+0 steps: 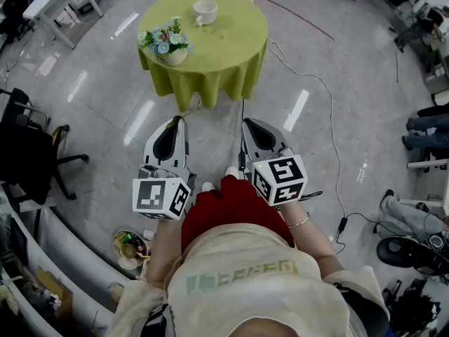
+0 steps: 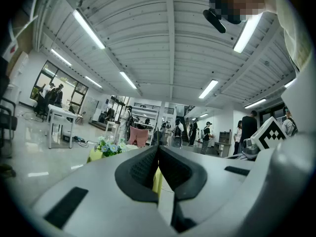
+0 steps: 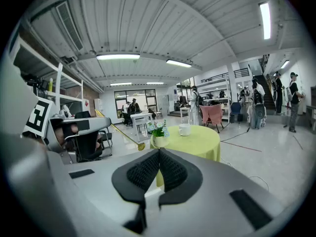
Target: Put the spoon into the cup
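- A round table draped in a yellow-green cloth stands on a glossy grey floor, ahead of the person.
- The left hand-held gripper, grey with black pads, is held at waist height over the floor, short of the table. It points toward the table. Its jaws are pressed together with nothing between them.
- The right hand-held gripper is held level beside it, also aimed at the table. Its jaws are likewise closed on nothing.
- A white pot of blue and white flowers sits near the table's left edge.
- A white ceramic cup stands upright toward the far side of the table, mouth upward. Its inside shows plain white. It is well apart from both grippers.
- The spoon cannot be made out in any view, so its direction cannot be told.
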Available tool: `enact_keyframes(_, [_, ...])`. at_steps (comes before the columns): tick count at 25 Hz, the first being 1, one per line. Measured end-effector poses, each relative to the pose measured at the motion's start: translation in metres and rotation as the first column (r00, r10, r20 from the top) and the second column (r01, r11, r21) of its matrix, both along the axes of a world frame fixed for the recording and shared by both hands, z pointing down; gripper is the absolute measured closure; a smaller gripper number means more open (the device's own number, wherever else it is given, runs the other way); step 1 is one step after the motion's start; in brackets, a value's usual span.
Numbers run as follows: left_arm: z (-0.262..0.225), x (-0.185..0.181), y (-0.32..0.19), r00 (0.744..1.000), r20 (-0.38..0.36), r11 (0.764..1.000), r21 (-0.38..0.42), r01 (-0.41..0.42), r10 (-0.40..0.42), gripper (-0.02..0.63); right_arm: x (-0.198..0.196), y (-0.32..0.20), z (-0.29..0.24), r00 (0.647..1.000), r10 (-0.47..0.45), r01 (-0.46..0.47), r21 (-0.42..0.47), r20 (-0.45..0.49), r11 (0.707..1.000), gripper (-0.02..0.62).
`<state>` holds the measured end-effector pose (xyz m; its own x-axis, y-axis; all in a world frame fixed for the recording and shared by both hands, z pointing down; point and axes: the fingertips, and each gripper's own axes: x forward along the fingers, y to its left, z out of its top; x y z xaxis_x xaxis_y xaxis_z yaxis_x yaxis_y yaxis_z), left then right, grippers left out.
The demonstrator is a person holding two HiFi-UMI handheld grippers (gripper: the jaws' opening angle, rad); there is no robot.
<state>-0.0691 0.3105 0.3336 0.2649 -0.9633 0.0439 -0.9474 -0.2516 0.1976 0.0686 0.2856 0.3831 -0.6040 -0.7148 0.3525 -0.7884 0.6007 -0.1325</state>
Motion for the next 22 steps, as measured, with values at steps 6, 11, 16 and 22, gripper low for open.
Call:
enact_keyframes(6, [0.001,0.011,-0.014,1.0,-0.02,1.0,0.008,-0.006,0.006,0.581,0.006,-0.015,0.001,0.999,-0.017,0.017,0.0,0.028,1.0,0.56])
enact_keyframes(11, [0.001,0.019,-0.032,1.0,-0.015,1.0,-0.013,0.004,-0.004,0.581,0.015,-0.035,-0.007,0.996,-0.019,0.018,0.021,0.083,1.0,0.558])
enact_keyframes(16, [0.0,0.023,-0.058,0.999,-0.005,0.999,-0.02,0.037,-0.037,0.581,0.028,-0.066,-0.015,0.994,-0.021,0.017,0.04,0.108,0.999,0.558])
enact_keyframes(22, [-0.016,0.031,-0.088,0.997,0.009,0.997,0.007,0.072,-0.072,0.581,0.046,-0.107,-0.032,0.993,-0.013,0.005,0.069,0.12,0.998,0.558])
